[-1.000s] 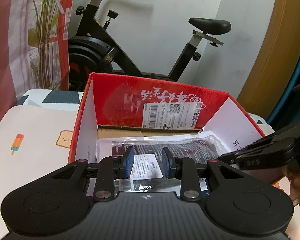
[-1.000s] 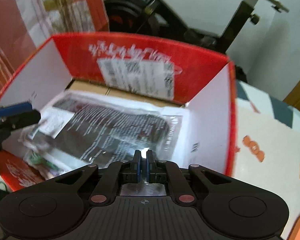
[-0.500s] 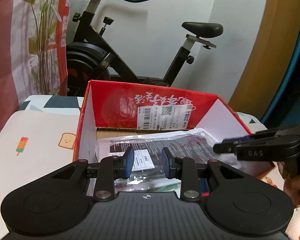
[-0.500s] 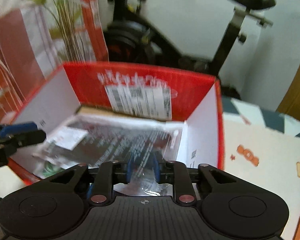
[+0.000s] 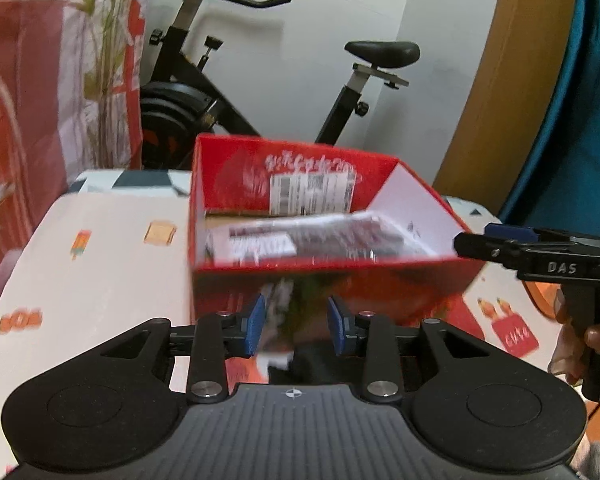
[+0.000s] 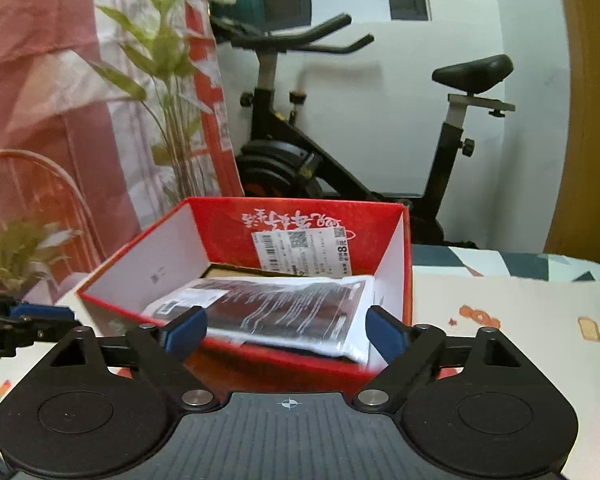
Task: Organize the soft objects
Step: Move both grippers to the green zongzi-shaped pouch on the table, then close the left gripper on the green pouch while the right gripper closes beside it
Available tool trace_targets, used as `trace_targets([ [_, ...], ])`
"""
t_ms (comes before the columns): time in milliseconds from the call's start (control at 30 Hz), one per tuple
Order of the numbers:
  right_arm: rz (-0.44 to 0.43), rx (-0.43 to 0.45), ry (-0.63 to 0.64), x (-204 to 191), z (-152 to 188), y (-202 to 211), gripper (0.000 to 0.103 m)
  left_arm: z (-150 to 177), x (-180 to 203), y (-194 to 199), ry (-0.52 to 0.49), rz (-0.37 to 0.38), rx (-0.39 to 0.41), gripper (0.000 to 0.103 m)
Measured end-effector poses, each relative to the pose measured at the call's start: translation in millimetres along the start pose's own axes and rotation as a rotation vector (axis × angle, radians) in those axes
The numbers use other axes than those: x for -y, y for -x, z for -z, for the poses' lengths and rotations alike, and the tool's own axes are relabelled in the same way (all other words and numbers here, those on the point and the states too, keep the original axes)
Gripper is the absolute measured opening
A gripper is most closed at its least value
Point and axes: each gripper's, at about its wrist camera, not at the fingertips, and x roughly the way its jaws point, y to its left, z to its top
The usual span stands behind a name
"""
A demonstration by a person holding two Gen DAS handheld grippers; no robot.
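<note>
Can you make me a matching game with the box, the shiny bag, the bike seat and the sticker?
Things:
1. box
2. shiny bag
3. bike seat
4. sticker

Clues:
A. black, up high behind
B. red outside
C. stuck on the box's far wall
D. lying inside the box

Pairs: 1-B, 2-D, 3-A, 4-C

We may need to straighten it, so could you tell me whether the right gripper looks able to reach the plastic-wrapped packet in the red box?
Probably yes: the right gripper, jaws opening and empty, faces the packet over the red box's open top.
</note>
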Motion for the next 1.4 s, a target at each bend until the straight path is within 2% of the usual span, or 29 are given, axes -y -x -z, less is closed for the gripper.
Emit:
trace_targets([
  [133,-0.008,0.015,-0.033,-0.4,28.9,20.2,0.085,23.3,-6.0,16.5,0.020,-0.012,-0.026,0.036],
  [267,-0.007,0.008,-0.084,1.1,58.4,32.3,0.085,46.3,-19.1,31.2,0.094,-0.037,-0.038,0.036],
  [400,-0.006,-0.026,-0.119,-1.6,87.6,36.2,0.084,65.1,-31.9,41.2,0.186,-0.075,-0.033,0.039],
  [567,-0.025,-0.076,-0.096,-15.4,110.5,35.0,0.083,87.0,-45.9,49.0,0.280,-0.107,-0.030,0.039],
  [833,-0.051,-0.083,-0.017,-37.3,106.7,29.1,0.081,102.5,-71.0,50.0,0.392,-0.118,-0.023,0.037],
  [1033,-0.077,-0.111,0.052,-51.4,104.3,17.1,0.072,110.5,-90.7,44.7,0.459,-0.124,-0.020,0.037],
  [1167,-0.097,-0.129,0.079,-58.7,102.6,12.2,0.062,114.7,-98.6,45.0,0.496,-0.105,-0.010,0.037],
  [1400,-0.120,-0.146,0.110,-69.3,102.8,8.1,0.061,124.5,-100.6,39.8,0.525,-0.048,-0.014,0.037],
])
